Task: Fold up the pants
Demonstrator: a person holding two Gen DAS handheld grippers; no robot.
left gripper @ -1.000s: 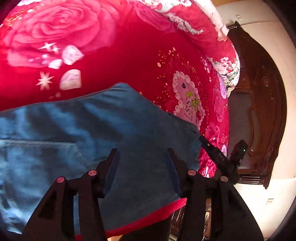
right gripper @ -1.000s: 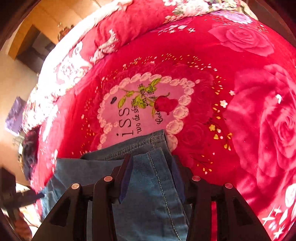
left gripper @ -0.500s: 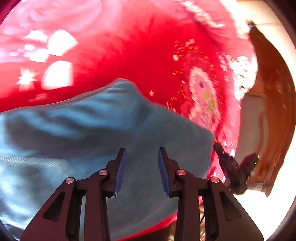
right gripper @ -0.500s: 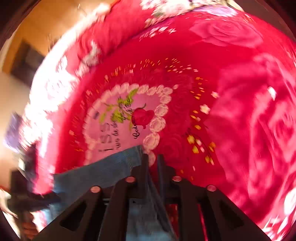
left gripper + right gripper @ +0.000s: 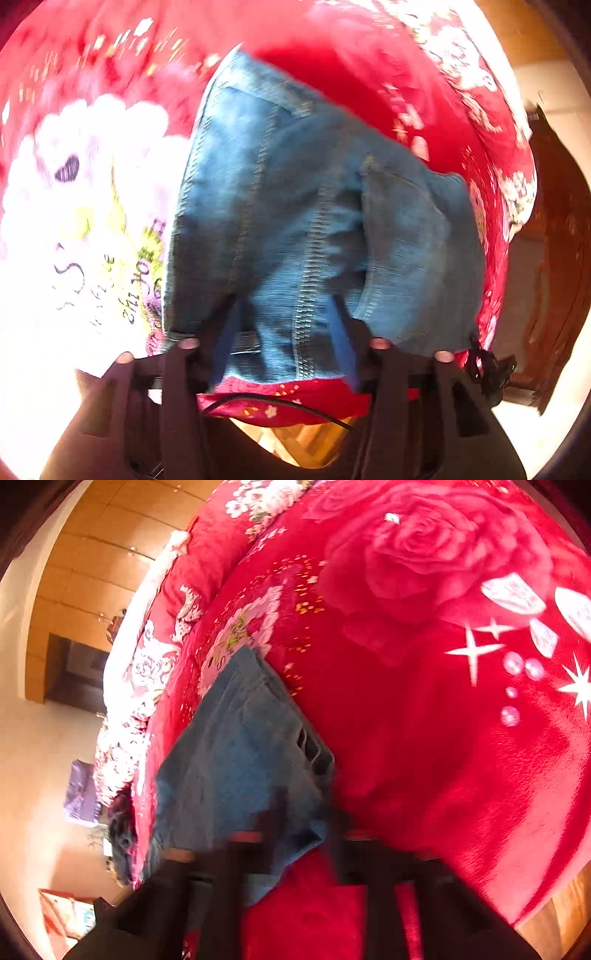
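Vs 0.5 s ago the pants have gone from a flat spread to a bunched, folded stack near the bed's edge, and both views have swung hard. Left gripper jaws are spread with denim between the pads, not pinched; right gripper is motion-blurred, jaws apart over a denim corner, grip unclear. Surface is a red rose-print blanket with dark carved wood furniture alongside and wood wall panels behind; a cable crosses under the left jaws.
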